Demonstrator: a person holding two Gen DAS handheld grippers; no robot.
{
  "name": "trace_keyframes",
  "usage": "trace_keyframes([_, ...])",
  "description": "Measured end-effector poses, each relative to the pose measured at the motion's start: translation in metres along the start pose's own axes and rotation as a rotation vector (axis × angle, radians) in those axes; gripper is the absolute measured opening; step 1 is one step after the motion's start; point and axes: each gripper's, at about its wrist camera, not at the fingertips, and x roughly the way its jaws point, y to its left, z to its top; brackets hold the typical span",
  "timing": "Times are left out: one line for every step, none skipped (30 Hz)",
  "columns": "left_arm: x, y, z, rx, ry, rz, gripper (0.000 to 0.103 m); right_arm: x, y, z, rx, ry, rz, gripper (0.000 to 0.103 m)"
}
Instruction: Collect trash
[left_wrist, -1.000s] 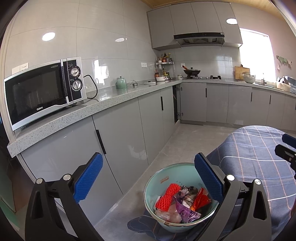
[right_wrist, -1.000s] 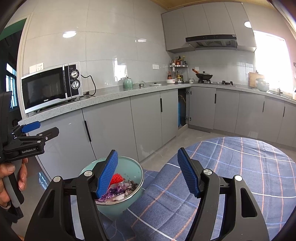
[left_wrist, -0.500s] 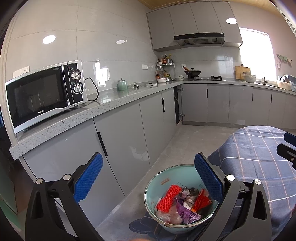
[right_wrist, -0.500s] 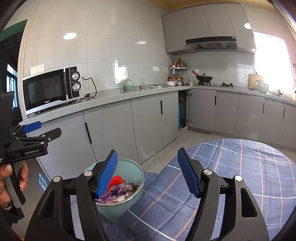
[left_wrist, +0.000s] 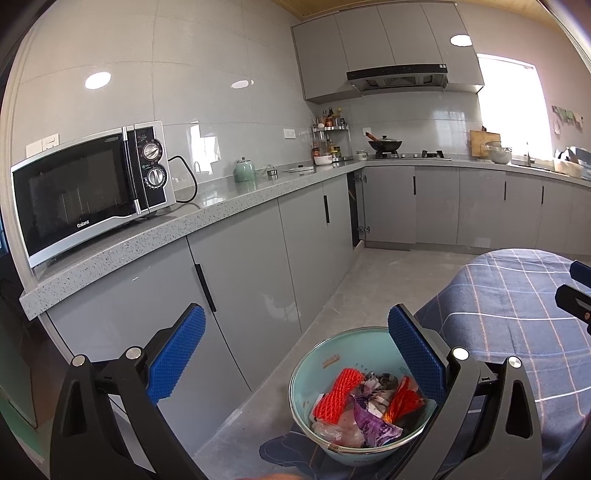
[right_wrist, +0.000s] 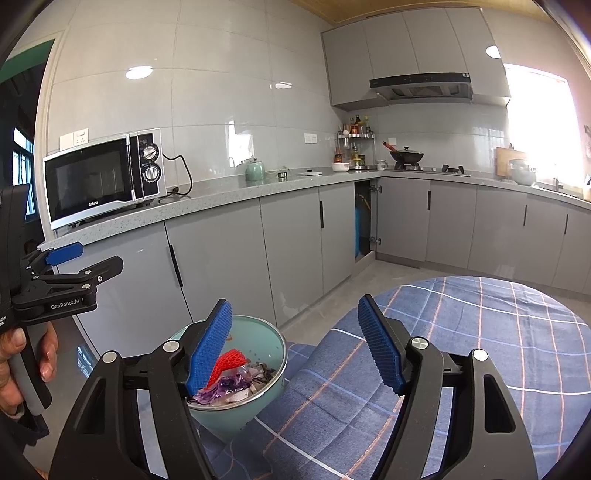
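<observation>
A pale green bowl (left_wrist: 314, 365) sits at the near left edge of a round table with a blue plaid cloth (left_wrist: 517, 314). It holds trash (left_wrist: 364, 406): red mesh, purple and clear wrappers. The bowl also shows in the right wrist view (right_wrist: 255, 332) with the trash (right_wrist: 236, 384) inside. My left gripper (left_wrist: 295, 356) is open and empty, raised above and before the bowl. My right gripper (right_wrist: 297, 349) is open and empty, above the cloth just right of the bowl. The left gripper shows at the left of the right wrist view (right_wrist: 70, 273), held by a hand.
A grey counter (left_wrist: 184, 225) with grey cabinets (left_wrist: 258, 280) runs along the left and back walls. A microwave (left_wrist: 92, 188) and a green kettle (left_wrist: 245, 171) stand on it. A stove with a wok (left_wrist: 384, 144) is at the back. Grey floor (left_wrist: 369, 277) lies between table and cabinets.
Both views have risen slightly; the bowl sits a bit lower in each frame. Both grippers stay open and empty.
</observation>
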Motion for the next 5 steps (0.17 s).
trace_keyframes([0.0002, 0.0000, 0.0003, 0.001, 0.001, -0.005, 0.098, 0.0001, 0.0006, 0.0002, -0.001, 0.000, 0.000, 0.070])
trace_keyframes([0.0006, 0.0006, 0.0006, 0.000, 0.001, -0.008, 0.098, 0.0001, 0.0002, 0.0002, -0.001, 0.000, 0.001, 0.070])
trace_keyframes([0.0006, 0.0005, 0.0005, 0.000, 0.001, -0.008, 0.098, 0.0001, 0.0003, 0.0004, -0.001, 0.000, 0.000, 0.070])
trace_keyframes([0.0005, 0.0006, 0.0005, 0.000, 0.000, -0.010, 0.098, 0.0001, 0.0003, 0.0004, -0.002, 0.000, -0.001, 0.070])
trace_keyframes([0.0007, 0.0001, 0.0004, -0.001, -0.001, -0.012, 0.098, 0.0002, 0.0000, 0.0005, -0.003, 0.001, -0.002, 0.070])
